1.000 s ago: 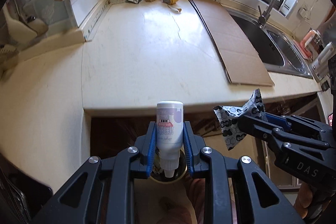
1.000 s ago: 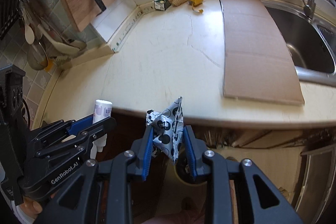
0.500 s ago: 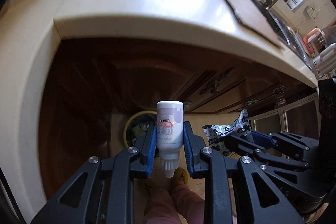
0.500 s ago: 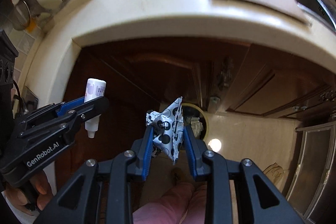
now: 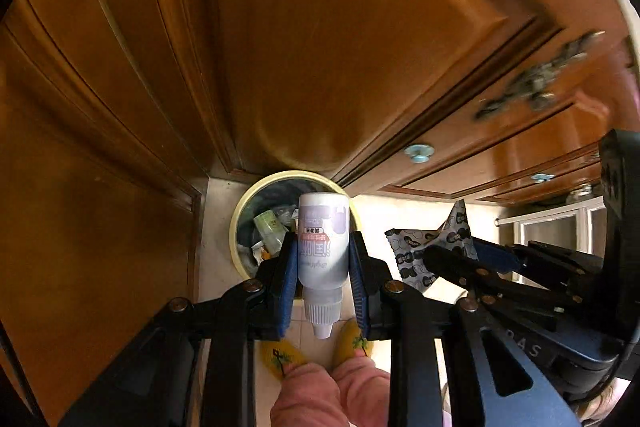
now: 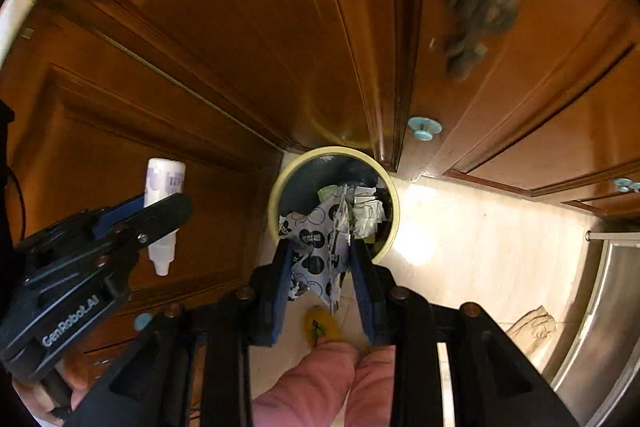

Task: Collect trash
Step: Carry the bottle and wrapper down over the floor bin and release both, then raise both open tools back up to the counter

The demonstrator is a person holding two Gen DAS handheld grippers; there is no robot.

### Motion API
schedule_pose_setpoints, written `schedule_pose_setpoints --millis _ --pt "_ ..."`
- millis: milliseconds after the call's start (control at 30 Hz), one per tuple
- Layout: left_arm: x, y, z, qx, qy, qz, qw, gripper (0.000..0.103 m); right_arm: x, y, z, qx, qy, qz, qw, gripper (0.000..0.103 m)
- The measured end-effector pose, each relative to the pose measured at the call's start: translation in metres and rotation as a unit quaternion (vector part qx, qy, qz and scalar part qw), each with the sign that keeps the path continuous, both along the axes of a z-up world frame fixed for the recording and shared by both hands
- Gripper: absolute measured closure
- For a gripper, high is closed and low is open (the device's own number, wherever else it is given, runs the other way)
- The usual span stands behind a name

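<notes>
My left gripper (image 5: pixel 323 239) is shut on a small white bottle (image 5: pixel 322 219) with a purple label, its cap end pointing back at the camera. It hangs over a round yellow-rimmed bin (image 5: pixel 239 223) on the floor, which holds crumpled trash. To the right, my right gripper (image 6: pixel 321 247) is shut on a crumpled black-and-white cartoon-print wrapper (image 6: pixel 314 239), above the same bin (image 6: pixel 394 211). In the right wrist view the left gripper (image 6: pixel 176 205) and bottle (image 6: pixel 164 183) sit at the left, off the bin's side.
Brown wooden cabinet doors (image 5: pixel 320 47) with pale blue knobs (image 6: pixel 424 129) rise right behind the bin. Pale floor tiles (image 6: pixel 480 227) spread to the right, up to a steel appliance front (image 6: pixel 600 307). A person's yellow slippers (image 5: pixel 280 353) and pink trouser legs stand near the bin.
Both grippers have dropped from countertop height to just above the floor bin, still holding the bottle and the wrapper. The counter has left the view and the cabinet doors fill it.
</notes>
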State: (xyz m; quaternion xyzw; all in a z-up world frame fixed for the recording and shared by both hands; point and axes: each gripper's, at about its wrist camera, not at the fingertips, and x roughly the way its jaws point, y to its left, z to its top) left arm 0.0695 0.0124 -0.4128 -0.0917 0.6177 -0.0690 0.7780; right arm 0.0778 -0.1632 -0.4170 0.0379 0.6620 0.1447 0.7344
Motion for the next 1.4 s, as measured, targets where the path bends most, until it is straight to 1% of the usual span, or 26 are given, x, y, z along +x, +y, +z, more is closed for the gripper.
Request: schedule_pose_setpoints --millis 67,133,167,200,233,267,300,333,400,533,600,700,867,900,933,1000,1067,1200,1267,1300,1400 --pt "0.002 0.000 -0.015 0.002 0.000 -0.001 1.0000 0.080 0.005 0.002 -0.022 -0.004 0.003 0.003 1.000 0.072" --pt "0.006 0.002 -0.023 0.002 0.001 0.001 1.0000 0.079 0.008 0.003 -0.038 -0.007 0.004 0.005 1.000 0.072" --pt "0.007 0.003 -0.027 0.001 0.001 0.002 1.0000 0.073 0.010 0.004 -0.044 -0.009 0.006 0.006 1.000 0.072" --pt "0.008 0.005 -0.031 0.004 0.002 0.006 1.0000 0.058 0.009 0.005 -0.050 -0.007 0.010 0.008 1.000 0.071" --pt "0.008 0.006 -0.032 0.009 0.000 0.010 0.9999 0.048 0.010 0.006 -0.055 -0.007 0.014 0.008 1.000 0.068" --pt "0.007 0.008 -0.033 0.015 -0.002 0.016 0.9998 0.031 0.010 0.005 -0.058 -0.007 0.016 0.007 1.000 0.065" --pt "0.008 0.010 -0.032 0.018 -0.002 0.020 0.9996 0.019 0.010 0.005 -0.059 -0.004 0.015 0.006 1.000 0.059" --pt "0.009 0.012 -0.033 0.021 0.000 0.024 0.9995 0.017 0.011 0.004 -0.059 -0.003 0.012 0.003 1.000 0.057" --pt "0.008 0.016 -0.033 0.023 0.002 0.032 0.9992 0.016 0.010 0.002 -0.057 -0.003 0.006 0.001 1.000 0.053" --pt "0.007 0.019 -0.030 0.023 0.009 0.042 0.9988 0.015 0.010 -0.002 -0.045 -0.002 0.006 -0.004 1.000 0.053" --pt "0.006 0.019 -0.025 0.024 0.006 0.042 0.9988 0.012 0.008 -0.005 -0.037 -0.001 0.005 -0.008 1.000 0.053" --pt "0.002 0.015 -0.012 0.025 0.002 0.038 0.9990 0.009 0.006 -0.012 -0.023 0.000 0.002 -0.016 1.000 0.053" --pt "-0.002 0.014 0.014 0.026 0.001 0.034 0.9991 0.008 0.000 -0.016 0.008 0.001 -0.001 -0.029 1.000 0.052" --pt "-0.003 0.013 0.023 0.025 0.000 0.033 0.9991 0.008 -0.002 -0.016 0.016 0.001 -0.002 -0.030 1.000 0.050" --pt "-0.002 0.014 0.029 0.025 -0.001 0.032 0.9992 0.007 -0.003 -0.015 0.023 0.000 -0.002 -0.030 1.000 0.045" --pt "-0.003 0.014 0.048 0.027 -0.006 0.028 0.9992 0.007 -0.007 -0.014 0.043 0.004 -0.004 -0.029 1.000 0.042" --pt "-0.004 0.012 0.068 0.030 -0.011 0.024 0.9992 0.006 -0.008 -0.013 0.058 0.003 -0.007 -0.030 1.000 0.042" --pt "-0.006 0.011 0.108 0.034 -0.024 0.018 0.9990 0.006 -0.012 -0.013 0.102 0.006 -0.014 -0.035 0.999 0.042" --pt "-0.007 0.011 0.133 0.037 -0.033 0.017 0.9986 0.006 -0.013 -0.013 0.118 0.008 -0.019 -0.035 0.999 0.042" --pt "-0.007 0.011 0.141 0.037 -0.036 0.017 0.9985 0.006 -0.014 -0.012 0.133 0.009 -0.023 -0.034 0.999 0.042" --pt "-0.007 0.011 0.176 0.043 -0.049 0.014 0.9978 0.006 -0.016 -0.011 0.166 0.011 -0.037 -0.030 0.999 0.042"
